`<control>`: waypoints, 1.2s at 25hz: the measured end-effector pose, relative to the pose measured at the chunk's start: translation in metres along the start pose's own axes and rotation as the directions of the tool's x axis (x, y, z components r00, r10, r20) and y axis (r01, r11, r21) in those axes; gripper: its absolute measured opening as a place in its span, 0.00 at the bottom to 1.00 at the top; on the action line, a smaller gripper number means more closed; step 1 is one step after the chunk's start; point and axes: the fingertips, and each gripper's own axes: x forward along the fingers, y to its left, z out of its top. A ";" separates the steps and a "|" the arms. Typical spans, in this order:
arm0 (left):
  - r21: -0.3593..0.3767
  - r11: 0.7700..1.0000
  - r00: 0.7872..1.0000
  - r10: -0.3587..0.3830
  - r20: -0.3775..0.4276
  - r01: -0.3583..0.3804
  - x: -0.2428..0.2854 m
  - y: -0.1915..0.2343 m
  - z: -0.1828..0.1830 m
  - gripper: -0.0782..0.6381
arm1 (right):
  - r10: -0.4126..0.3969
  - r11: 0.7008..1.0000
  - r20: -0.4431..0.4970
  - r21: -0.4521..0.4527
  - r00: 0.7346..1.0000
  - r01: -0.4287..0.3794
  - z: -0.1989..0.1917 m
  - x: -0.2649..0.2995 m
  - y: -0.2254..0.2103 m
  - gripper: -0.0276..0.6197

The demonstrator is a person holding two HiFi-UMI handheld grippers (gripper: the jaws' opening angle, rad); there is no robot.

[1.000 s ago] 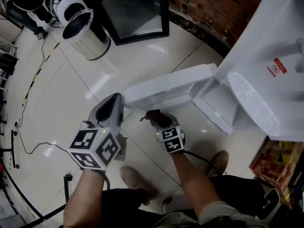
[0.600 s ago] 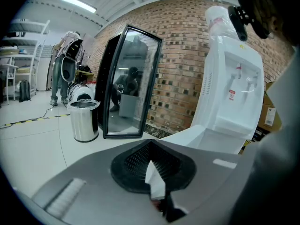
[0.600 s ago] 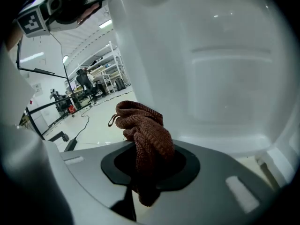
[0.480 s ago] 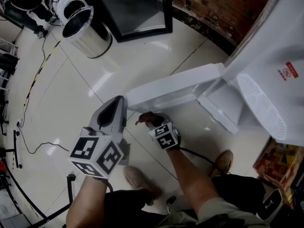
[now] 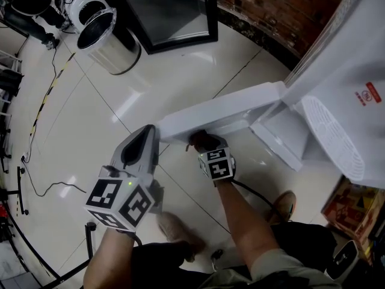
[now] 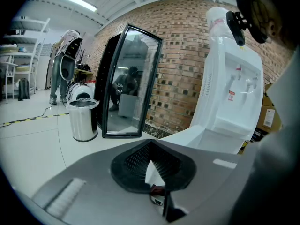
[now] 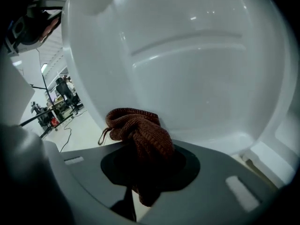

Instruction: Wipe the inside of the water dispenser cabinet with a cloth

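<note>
Right gripper, jaws partly apart and clamped on a bunched brown knitted cloth, which fills the gap between the pads and bulges forward past the fingertips. The cloth sits at the moulded white face of the open cabinet door, near the door's free end; whether the fabric actually presses on the plastic cannot be told. In the head view the same cloth shows as a dark wad at the near edge of the door, with the right gripper's marker cube just behind it. Left gripper, jaws closed together with nothing between them, is held beside the door's outer corner and just to the left of the right gripper, not visibly touching the door. The door swings out from the lower part of the white water dispenser, leaving the cabinet opening exposed well to the right of both grippers; neither gripper is inside it. The dispenser stands against a brick wall on a pale glossy tiled floor. Farther off along the wall leans a black-framed glass panel, with a steel waste bin beside it. A thin cable trails across the floor at left, and a printed cardboard box sits at the dispenser's foot at lower right.
</note>
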 end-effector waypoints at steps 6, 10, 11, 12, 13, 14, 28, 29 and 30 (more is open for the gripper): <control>-0.001 1.000 1.000 0.001 0.000 -0.001 0.002 0.001 0.001 0.11 | -0.039 0.997 0.012 0.066 0.999 0.038 0.009 0.001 -0.017 0.21; -0.002 1.000 1.000 0.006 -0.002 -0.006 0.002 0.001 0.001 0.11 | -0.135 0.982 0.013 0.132 0.991 0.132 0.007 -0.010 -0.049 0.21; -0.002 1.000 1.000 0.007 -0.001 -0.007 0.002 0.001 0.001 0.11 | -0.162 0.976 0.015 0.153 0.987 0.158 0.007 -0.014 -0.060 0.21; -0.002 1.000 1.000 0.008 0.000 -0.008 0.002 0.001 0.001 0.11 | -0.188 0.968 0.018 0.173 0.982 0.182 0.007 -0.018 -0.070 0.21; 0.000 1.000 1.000 0.008 0.002 -0.008 0.003 0.002 0.001 0.11 | -0.213 0.960 0.022 0.192 0.977 0.205 0.007 -0.022 -0.080 0.21; 0.000 1.000 1.000 0.008 0.002 -0.008 0.003 0.002 0.001 0.11 | -0.237 0.952 0.027 0.209 0.971 0.226 0.008 -0.027 -0.089 0.20; 0.019 1.000 1.000 0.021 0.011 -0.021 0.005 0.003 0.002 0.11 | -0.447 0.845 0.080 0.364 0.891 0.391 0.015 -0.087 -0.168 0.20; 0.020 1.000 1.000 0.023 0.011 -0.023 0.005 0.003 0.002 0.11 | -0.453 0.842 0.079 0.366 0.888 0.396 0.014 -0.090 -0.169 0.20; 0.020 1.000 1.000 0.023 0.011 -0.024 0.005 0.003 0.002 0.11 | -0.459 0.838 0.077 0.370 0.885 0.402 0.013 -0.092 -0.170 0.20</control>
